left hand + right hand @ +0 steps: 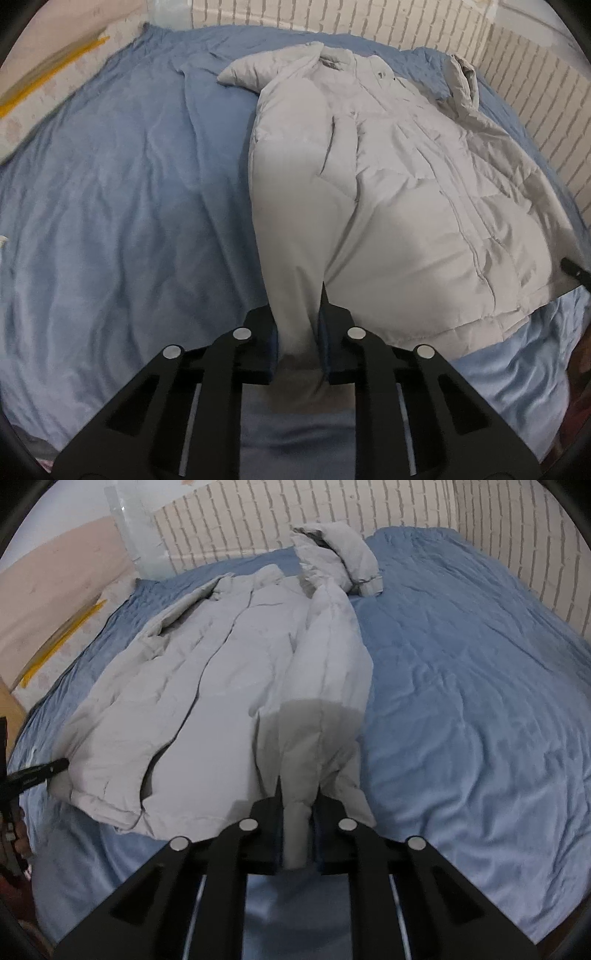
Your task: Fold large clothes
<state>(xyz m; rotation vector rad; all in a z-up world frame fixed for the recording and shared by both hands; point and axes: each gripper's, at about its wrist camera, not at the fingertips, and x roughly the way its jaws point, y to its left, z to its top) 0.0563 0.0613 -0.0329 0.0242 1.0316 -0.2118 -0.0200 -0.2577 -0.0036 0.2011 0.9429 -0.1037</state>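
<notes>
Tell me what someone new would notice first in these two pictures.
A big pale grey puffer jacket sprawls front-up across the blue bedspread, collar toward the white brick wall. Each hand-held gripper pinches its bottom hem: the left hand-held gripper at one corner, the right hand-held gripper at the other.

Pale grey puffer coat (388,192), blue bedspread (129,192), white brick-patterned wall (332,513), black hand-held gripper (297,354)
</notes>
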